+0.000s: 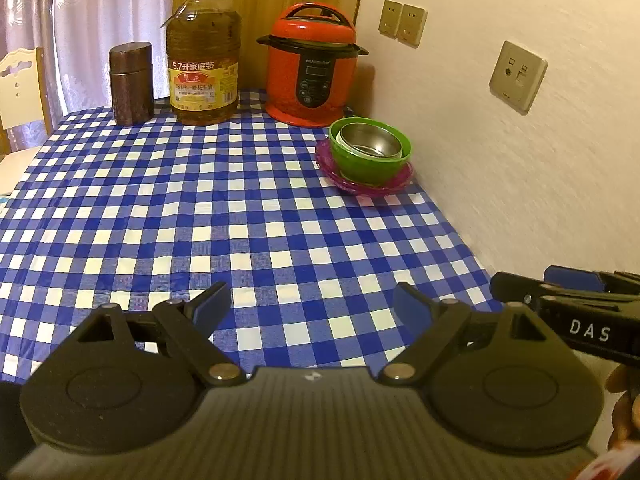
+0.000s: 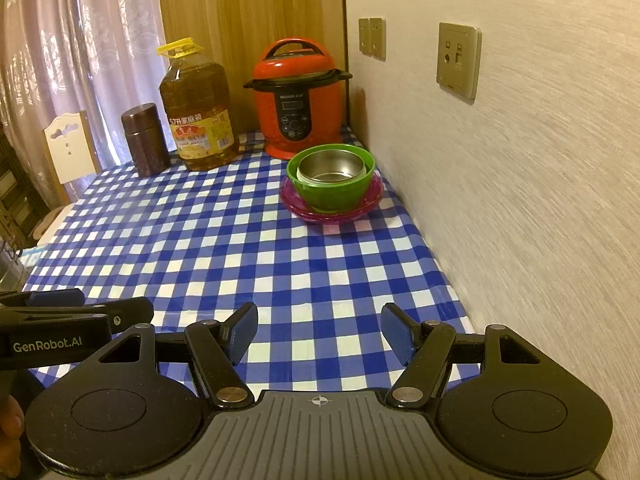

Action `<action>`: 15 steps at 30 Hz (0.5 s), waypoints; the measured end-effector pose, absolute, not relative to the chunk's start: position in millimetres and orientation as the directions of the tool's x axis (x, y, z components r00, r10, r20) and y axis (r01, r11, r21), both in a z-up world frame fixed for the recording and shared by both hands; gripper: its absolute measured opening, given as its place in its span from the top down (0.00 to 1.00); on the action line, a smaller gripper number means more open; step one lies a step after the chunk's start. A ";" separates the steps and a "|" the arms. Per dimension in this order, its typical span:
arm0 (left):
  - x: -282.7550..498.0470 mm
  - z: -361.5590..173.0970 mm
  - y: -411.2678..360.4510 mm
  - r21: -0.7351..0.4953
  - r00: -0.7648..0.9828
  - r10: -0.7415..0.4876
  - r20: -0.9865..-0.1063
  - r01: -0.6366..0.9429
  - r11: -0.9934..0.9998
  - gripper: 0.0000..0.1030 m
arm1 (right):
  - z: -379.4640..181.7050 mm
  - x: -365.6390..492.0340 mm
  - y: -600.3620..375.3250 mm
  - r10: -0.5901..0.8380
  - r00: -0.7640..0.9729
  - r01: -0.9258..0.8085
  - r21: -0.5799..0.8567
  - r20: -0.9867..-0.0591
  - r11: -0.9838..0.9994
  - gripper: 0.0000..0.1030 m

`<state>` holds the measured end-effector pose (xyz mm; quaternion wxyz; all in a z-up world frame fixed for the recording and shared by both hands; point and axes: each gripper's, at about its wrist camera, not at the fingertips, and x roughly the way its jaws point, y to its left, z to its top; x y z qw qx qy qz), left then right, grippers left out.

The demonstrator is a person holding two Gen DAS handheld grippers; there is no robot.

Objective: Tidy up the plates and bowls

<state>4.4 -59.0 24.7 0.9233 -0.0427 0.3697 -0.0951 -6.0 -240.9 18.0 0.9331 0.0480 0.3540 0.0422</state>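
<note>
A steel bowl (image 1: 370, 140) sits inside a green bowl (image 1: 372, 164), which stands on a purple plate (image 1: 362, 186) near the wall at the far right of the table. The stack shows in the right wrist view too: steel bowl (image 2: 331, 169), green bowl (image 2: 332, 196), purple plate (image 2: 332, 214). My left gripper (image 1: 310, 304) is open and empty above the near table. My right gripper (image 2: 319, 330) is open and empty, beside the left one. Both are far from the stack.
A red pressure cooker (image 1: 314, 68), a large oil bottle (image 1: 203, 56) and a brown canister (image 1: 131, 82) stand along the back edge. The table has a blue checked cloth (image 1: 200, 220). The wall (image 1: 520, 160) runs along the right. A white chair (image 1: 20, 88) stands at the left.
</note>
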 end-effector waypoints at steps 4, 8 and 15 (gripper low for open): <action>4.5 24.8 -59.7 -0.148 0.708 -0.206 -0.675 0.144 0.978 0.15 | 18.1 -5.9 -241.1 0.113 0.746 -0.045 0.119 -0.656 0.992 0.34; 4.7 24.7 -59.9 -0.149 0.707 -0.207 -0.676 0.144 0.978 0.15 | 17.1 -5.0 -242.7 0.111 0.747 -0.042 0.120 -0.656 0.992 0.34; 5.3 24.4 -60.1 -0.149 0.708 -0.209 -0.674 0.146 0.978 0.15 | 16.6 -3.6 -243.8 0.110 0.746 -0.040 0.121 -0.657 0.992 0.34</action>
